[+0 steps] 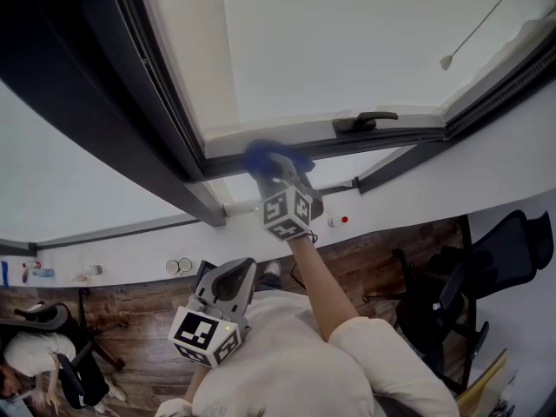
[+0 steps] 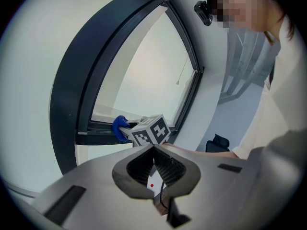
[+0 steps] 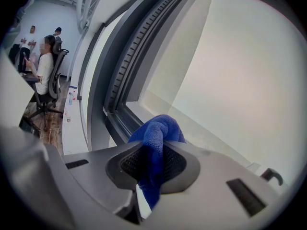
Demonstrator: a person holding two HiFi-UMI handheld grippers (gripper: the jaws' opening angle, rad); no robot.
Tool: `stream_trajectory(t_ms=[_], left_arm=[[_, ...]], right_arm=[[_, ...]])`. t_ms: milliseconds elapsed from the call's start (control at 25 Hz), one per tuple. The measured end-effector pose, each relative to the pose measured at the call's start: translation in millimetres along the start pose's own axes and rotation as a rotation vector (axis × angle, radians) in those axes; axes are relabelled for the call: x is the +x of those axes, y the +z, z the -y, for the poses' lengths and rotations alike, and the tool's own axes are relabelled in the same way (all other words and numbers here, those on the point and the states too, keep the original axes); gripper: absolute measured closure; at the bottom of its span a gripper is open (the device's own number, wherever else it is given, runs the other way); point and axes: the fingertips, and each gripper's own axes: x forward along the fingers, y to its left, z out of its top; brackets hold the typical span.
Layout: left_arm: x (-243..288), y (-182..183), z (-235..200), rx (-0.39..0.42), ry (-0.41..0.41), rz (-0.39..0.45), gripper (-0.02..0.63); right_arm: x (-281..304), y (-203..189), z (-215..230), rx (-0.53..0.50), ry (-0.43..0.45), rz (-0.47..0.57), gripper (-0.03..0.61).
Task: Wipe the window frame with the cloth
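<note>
I had the right tool clamped on the blue cloth, which sat on the window frame rail, centre of head view. Left tool closed, empty. Risk as I judged it: sliding right could snag the window handle, or the short cloth bunch could let the jaws scrape the rail.

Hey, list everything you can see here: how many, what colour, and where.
window frame: one, dark grey, overhead
window handle: one, black, on the frame's lower bar
cloth: one, blue, against the frame's lower bar
cord pull: one, white, hanging at upper right
office chairs: at least two, black, lower right
seated person: one, bottom left
right tongs: shut on the cloth
left tongs: shut, empty, held low
</note>
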Motion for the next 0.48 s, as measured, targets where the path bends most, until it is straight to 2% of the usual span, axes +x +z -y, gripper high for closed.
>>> stream_trajectory(t_ms=[480], left_arm=[[21.2, 5.5, 14.5, 0.030, -0.013, 0.013, 0.603]], right_arm=[[-10.3, -18.9, 23.6, 0.023, -0.020, 0.005, 0.525]])
